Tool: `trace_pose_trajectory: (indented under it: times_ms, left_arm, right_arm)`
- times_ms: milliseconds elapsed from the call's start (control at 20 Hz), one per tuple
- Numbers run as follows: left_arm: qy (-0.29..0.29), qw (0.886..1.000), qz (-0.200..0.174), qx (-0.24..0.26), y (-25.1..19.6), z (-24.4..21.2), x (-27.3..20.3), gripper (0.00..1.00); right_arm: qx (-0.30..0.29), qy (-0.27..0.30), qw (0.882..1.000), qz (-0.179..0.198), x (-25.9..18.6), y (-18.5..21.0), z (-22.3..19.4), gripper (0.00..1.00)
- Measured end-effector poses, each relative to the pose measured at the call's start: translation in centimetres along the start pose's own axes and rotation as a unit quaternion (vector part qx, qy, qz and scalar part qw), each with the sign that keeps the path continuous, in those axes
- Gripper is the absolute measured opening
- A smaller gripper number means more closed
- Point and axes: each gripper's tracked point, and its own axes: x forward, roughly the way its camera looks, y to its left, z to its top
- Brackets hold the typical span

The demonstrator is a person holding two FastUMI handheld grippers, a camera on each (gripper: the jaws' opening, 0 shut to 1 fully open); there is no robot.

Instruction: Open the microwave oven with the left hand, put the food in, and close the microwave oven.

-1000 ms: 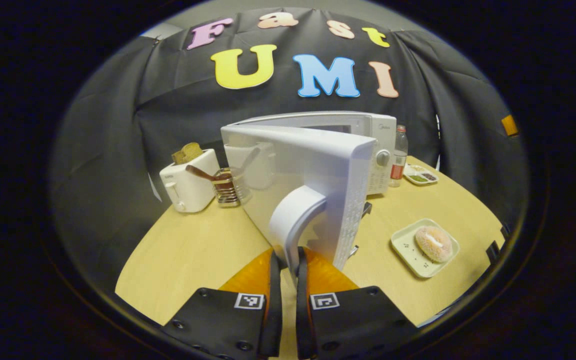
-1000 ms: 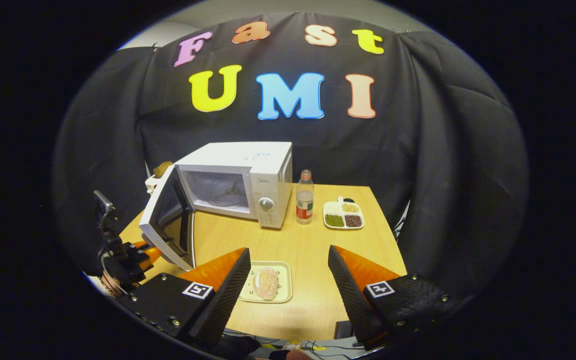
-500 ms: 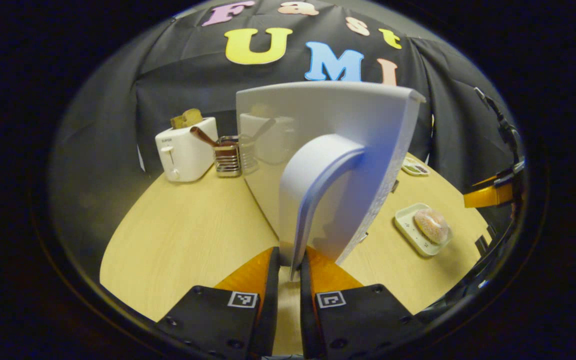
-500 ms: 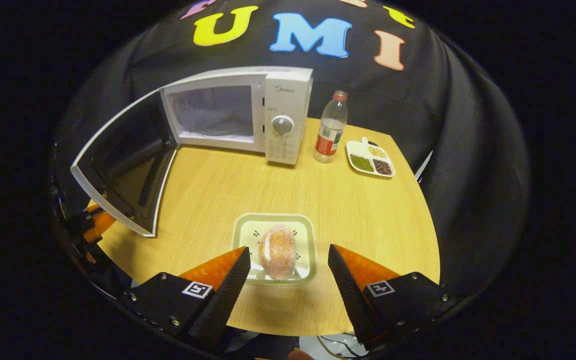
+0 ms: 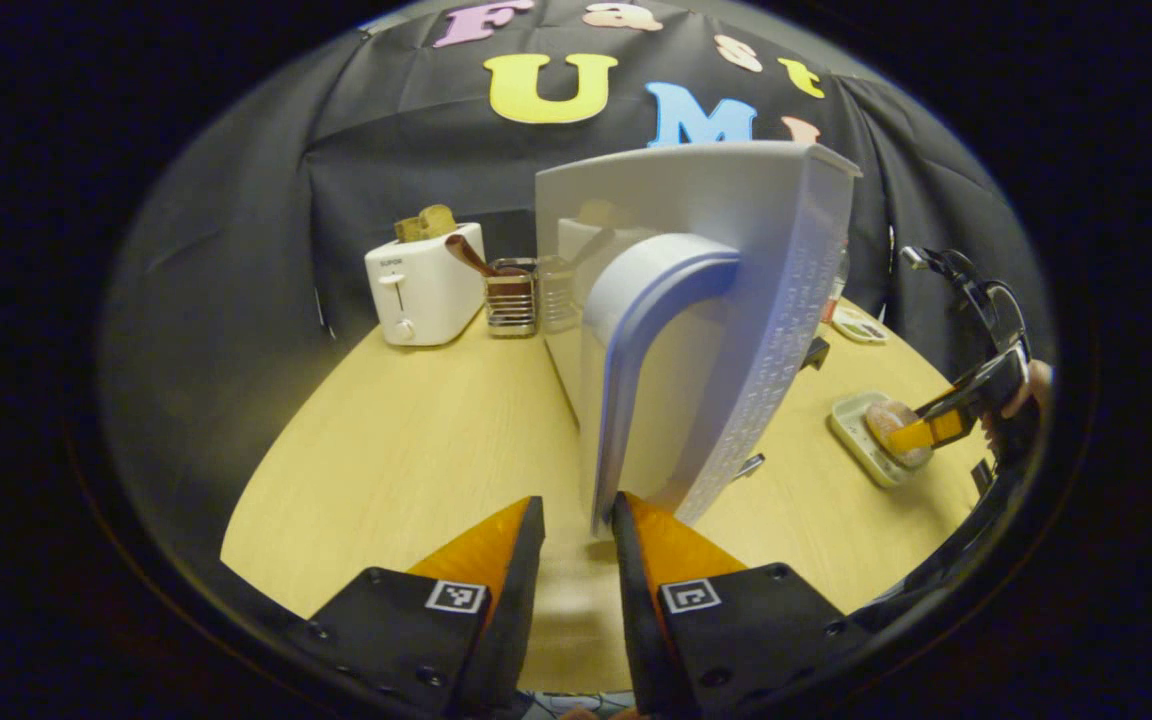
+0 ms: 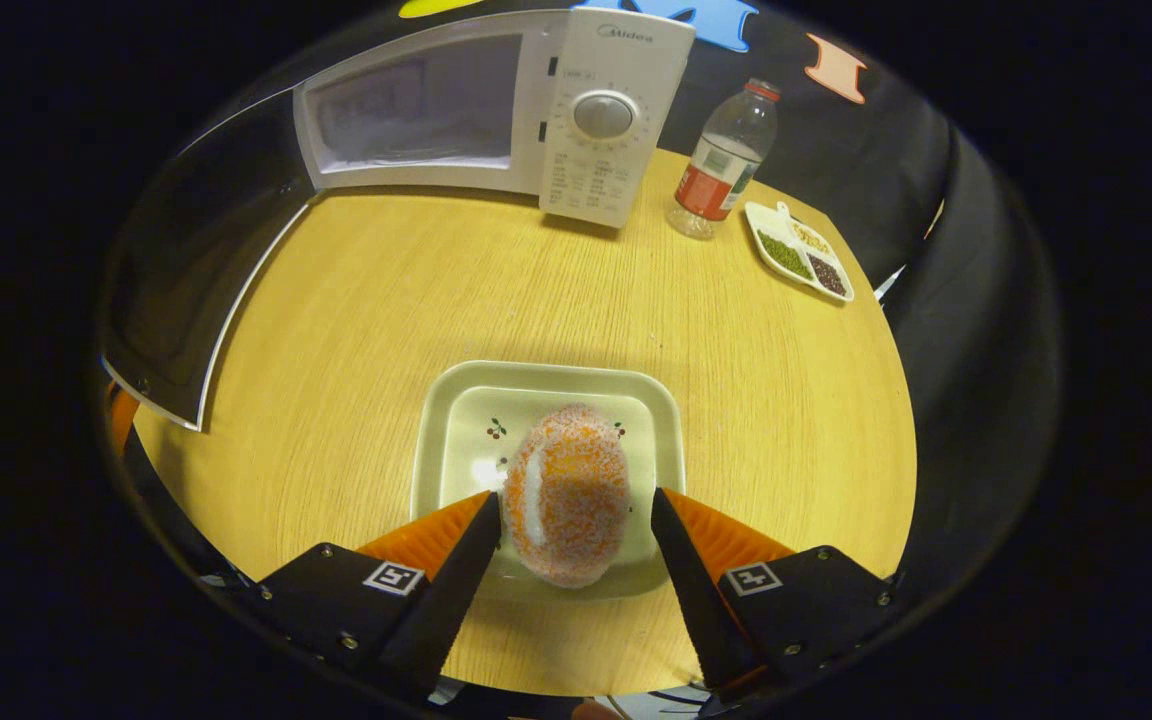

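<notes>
On the wooden table (image 6: 356,300) the largest unit is the white microwave oven (image 6: 496,110), standing at the far edge with its cavity exposed and its top cut off in the right gripper view. Its door (image 5: 696,310) is swung wide open; in the left gripper view the door blocks the oven body, and its curved handle (image 5: 636,330) runs down to a point just ahead of the left gripper (image 5: 576,520). That gripper's fingers stand slightly apart with a narrow gap between them; the handle's lower end sits just beside the right-hand finger, and whether they touch cannot be determined. In the right gripper view the door's dark inner face (image 6: 196,260) is cut off at the left. Behind the door, a white toaster (image 5: 424,282) with bread in its slot stands next to a metal utensil holder (image 5: 510,296). Near the table's front edge a pale square plate (image 6: 456,410) carries the food, a sugar-coated bun (image 6: 568,492). The right gripper (image 6: 572,520) is lowered over the plate with its fingers spread wide, one on each side of the bun; the left finger appears to be at the bun's surface, the other shows a small gap, so no grip is confirmed. Beside the oven's control panel stands a plastic bottle (image 6: 722,165), then a small divided dish (image 6: 798,252) of beans.
</notes>
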Motion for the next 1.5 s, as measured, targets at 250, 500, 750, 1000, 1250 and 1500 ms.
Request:
trace_pose_trajectory:
  times_ms: [250,500,750,1000,1250,1500]
  left_arm:
    - [-0.011,0.999,0.036,-0.004,1.6,-0.4,-3.2,0.63]
    - [-0.023,0.998,0.045,-0.026,1.8,0.4,-5.8,0.68]
    - [-0.034,0.996,0.022,-0.082,1.2,2.3,-6.9,0.68]
    - [-0.067,0.996,0.015,-0.056,1.1,5.8,-7.8,0.69]
    - [-0.083,0.996,-0.002,-0.04,-0.1,7.7,-8.3,0.68]
    - [-0.098,0.995,-0.004,-0.026,0.2,8.8,-8.5,0.68]
  right_arm:
    - [0.033,0.021,0.999,0.007,0.8,0.4,-0.1,0.83]
    - [0.027,0.018,0.999,0.011,0.4,0.6,-0.2,0.71]
    - [0.065,-0.018,0.997,0.041,-2.0,2.4,1.4,0.62]
    - [0.189,-0.07,0.97,0.134,-5.6,6.7,6.8,0.61]
    - [0.223,-0.109,0.952,0.179,-8.2,11.1,11.7,0.61]
    - [0.272,-0.111,0.935,0.201,-7.9,15.1,15.4,0.61]
